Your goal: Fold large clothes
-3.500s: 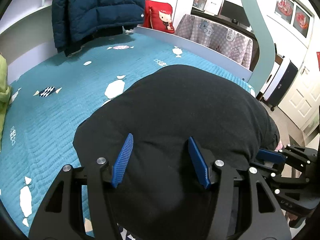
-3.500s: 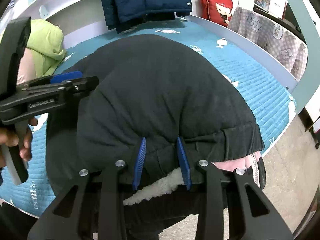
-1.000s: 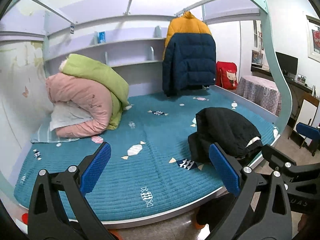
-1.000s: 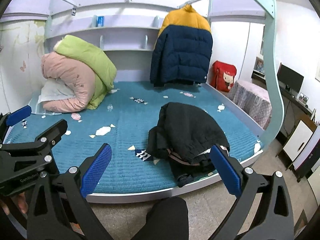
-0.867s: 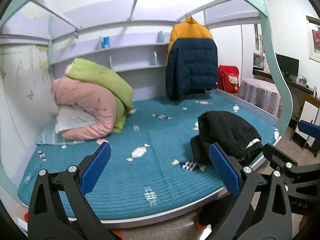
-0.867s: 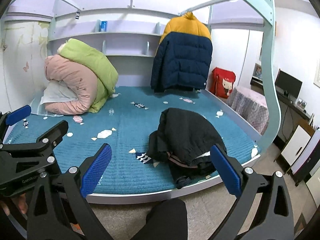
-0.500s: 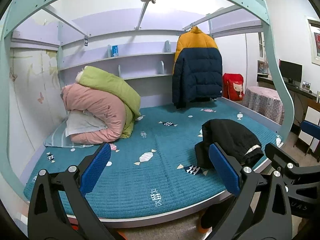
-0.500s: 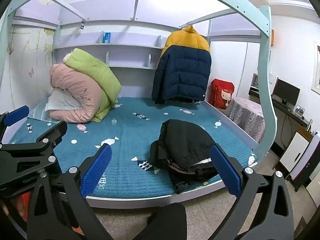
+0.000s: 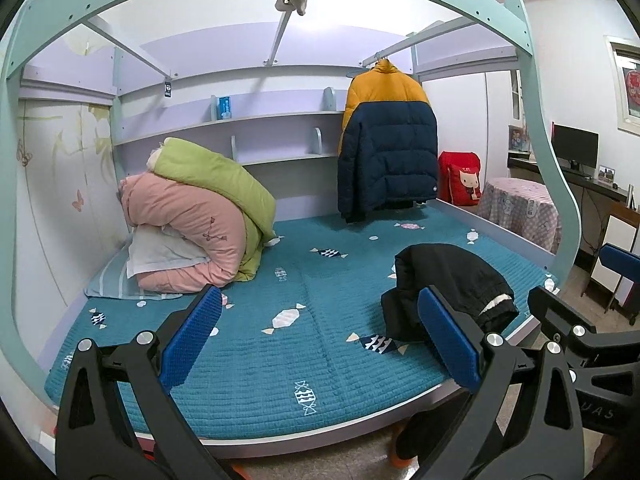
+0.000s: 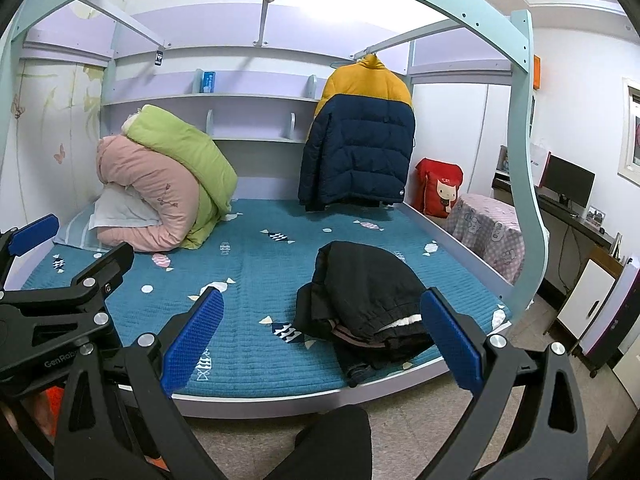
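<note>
Both hand-held grippers, left and right, are backing off spread and empty, leaving the black garment bundled on the bed; folding looks finished, next likely another garment.

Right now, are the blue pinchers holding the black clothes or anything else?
Nothing is held. The left gripper and right gripper are both wide open, away from the bed. The black garment lies alone near its edge.

Rolled quilts (pink, green); hanging jacket

Home bedroom: bed, rolled quilts.
</note>
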A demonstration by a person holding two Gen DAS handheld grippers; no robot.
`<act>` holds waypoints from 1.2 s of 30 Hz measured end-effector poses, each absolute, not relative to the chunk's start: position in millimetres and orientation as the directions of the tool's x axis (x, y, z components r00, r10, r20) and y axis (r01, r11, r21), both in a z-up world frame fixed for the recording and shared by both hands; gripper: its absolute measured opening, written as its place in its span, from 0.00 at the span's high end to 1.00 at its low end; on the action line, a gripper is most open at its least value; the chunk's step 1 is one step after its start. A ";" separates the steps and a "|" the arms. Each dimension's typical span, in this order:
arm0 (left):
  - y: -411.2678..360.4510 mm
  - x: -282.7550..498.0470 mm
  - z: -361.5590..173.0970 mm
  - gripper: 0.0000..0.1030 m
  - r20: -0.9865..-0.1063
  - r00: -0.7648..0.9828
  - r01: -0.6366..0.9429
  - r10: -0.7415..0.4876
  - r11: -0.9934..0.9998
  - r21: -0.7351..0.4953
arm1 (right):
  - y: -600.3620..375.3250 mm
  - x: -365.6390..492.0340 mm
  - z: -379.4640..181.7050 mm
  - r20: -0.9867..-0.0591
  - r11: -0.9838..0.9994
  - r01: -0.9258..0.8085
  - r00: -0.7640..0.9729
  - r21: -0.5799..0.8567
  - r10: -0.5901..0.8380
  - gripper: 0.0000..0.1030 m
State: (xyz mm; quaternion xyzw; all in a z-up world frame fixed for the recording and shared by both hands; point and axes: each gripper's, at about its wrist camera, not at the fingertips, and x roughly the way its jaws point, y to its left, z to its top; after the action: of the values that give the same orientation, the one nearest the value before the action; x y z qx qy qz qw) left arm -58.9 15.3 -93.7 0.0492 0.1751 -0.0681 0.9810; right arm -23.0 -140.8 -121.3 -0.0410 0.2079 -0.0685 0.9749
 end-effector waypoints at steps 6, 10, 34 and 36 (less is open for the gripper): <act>13.5 -58.5 -92.9 0.05 -0.348 0.930 0.151 -0.116 0.986 0.075 | -141.5 -23.6 -121.0 -0.399 0.987 0.117 0.904 -0.109 -0.151 0.07; 13.3 -58.5 -92.0 0.05 -0.346 0.931 0.152 -0.118 0.986 0.072 | -142.2 -23.7 -120.7 -0.398 0.987 0.119 0.905 -0.109 -0.153 0.07; 9.8 -52.4 -86.6 0.05 -0.331 0.937 0.147 -0.114 0.986 0.078 | -144.2 -23.4 -117.2 -0.388 0.987 0.126 0.908 -0.098 -0.155 0.07; 8.9 -53.6 -86.0 0.05 -0.330 0.937 0.146 -0.114 0.987 0.074 | -144.2 -23.2 -117.4 -0.389 0.987 0.125 0.908 -0.096 -0.153 0.07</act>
State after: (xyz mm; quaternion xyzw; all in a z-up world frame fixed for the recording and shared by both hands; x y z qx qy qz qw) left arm -53.6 8.9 -86.0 0.0485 0.1648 -0.0662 0.9829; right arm -23.2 -144.2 -117.4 -0.0346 0.2019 -0.0714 0.9762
